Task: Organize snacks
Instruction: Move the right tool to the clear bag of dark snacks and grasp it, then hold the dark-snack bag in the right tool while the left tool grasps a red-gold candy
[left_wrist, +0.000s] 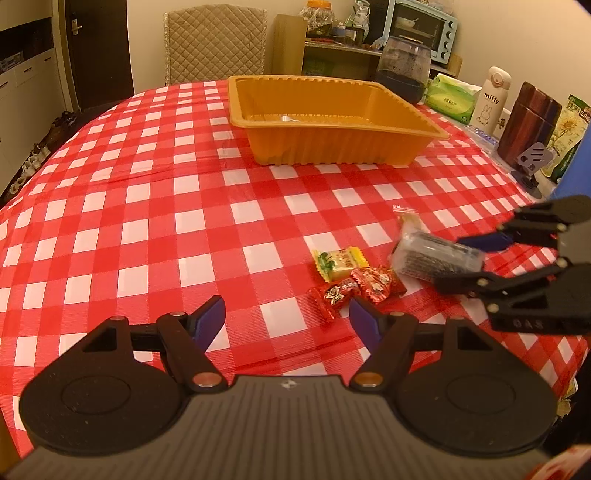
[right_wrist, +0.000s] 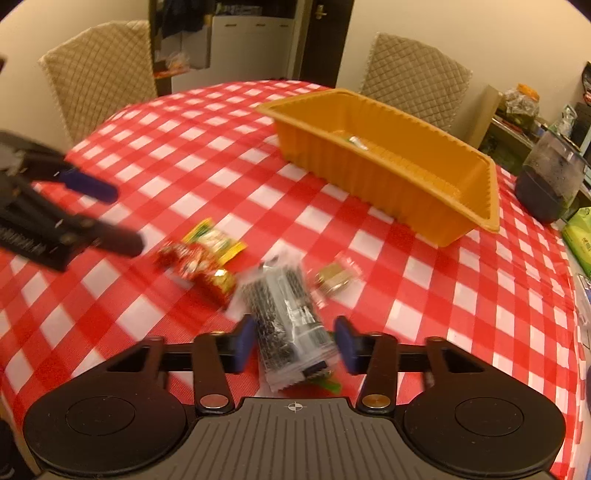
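The right tool (right_wrist: 295, 343) sits wide open around the grey pack (right_wrist: 286, 314); squeeze its middle, then lift to the tray (right_wrist: 461, 170); the left tool (left_wrist: 286, 319) is open, empty.

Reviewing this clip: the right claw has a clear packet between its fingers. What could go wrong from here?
1. The right claw fingers flank the clear dark-filled packet with gaps visible, so it may slip or never be gripped.
2. The packet's far end lies close to the red candies and the small gold-wrapped snack; lifting could drag them.
3. The orange tray sits across the table, so a loose hold may drop it on the way.
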